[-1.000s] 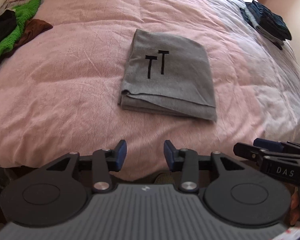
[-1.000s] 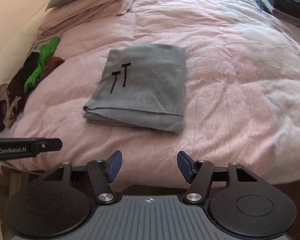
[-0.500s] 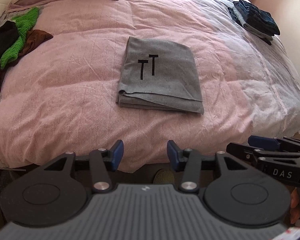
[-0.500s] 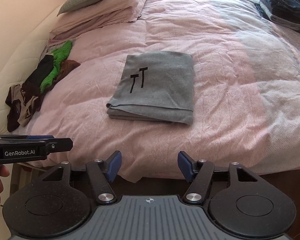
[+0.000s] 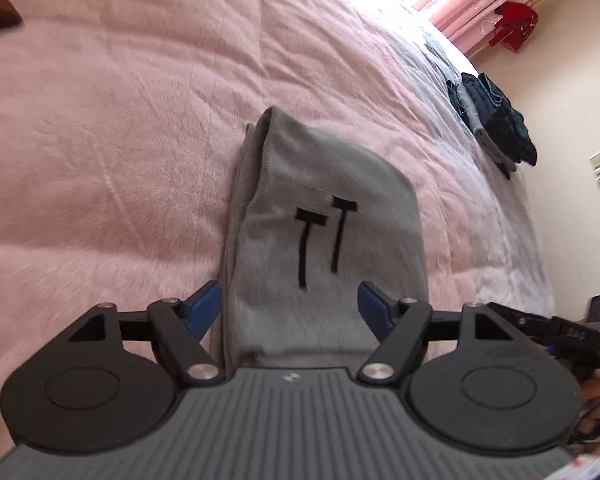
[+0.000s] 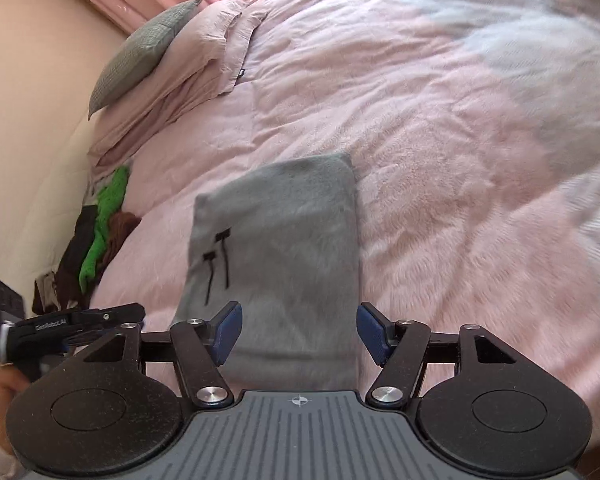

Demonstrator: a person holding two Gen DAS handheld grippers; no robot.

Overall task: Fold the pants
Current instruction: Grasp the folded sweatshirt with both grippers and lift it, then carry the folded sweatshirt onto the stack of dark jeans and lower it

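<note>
The grey pants [image 5: 324, 240] lie folded into a compact rectangle on the pink bedspread [image 5: 100, 140], while the left gripper [image 5: 290, 306], its jaws just widened, and the right gripper [image 6: 299, 334] hover spread and empty above them, so any further fold remains undone.

Near end of pants hidden, far items cut off or blurred

The near edge of the pants [image 5: 324, 240] is covered by the tool body in both wrist views. The dark clothes [image 5: 496, 120] at the bed's far side are blurred, their kinds not to be told. The green cloth [image 6: 104, 224] pile is partly smeared. The hand [image 6: 0, 396] is cut off by the frame edge.
</note>
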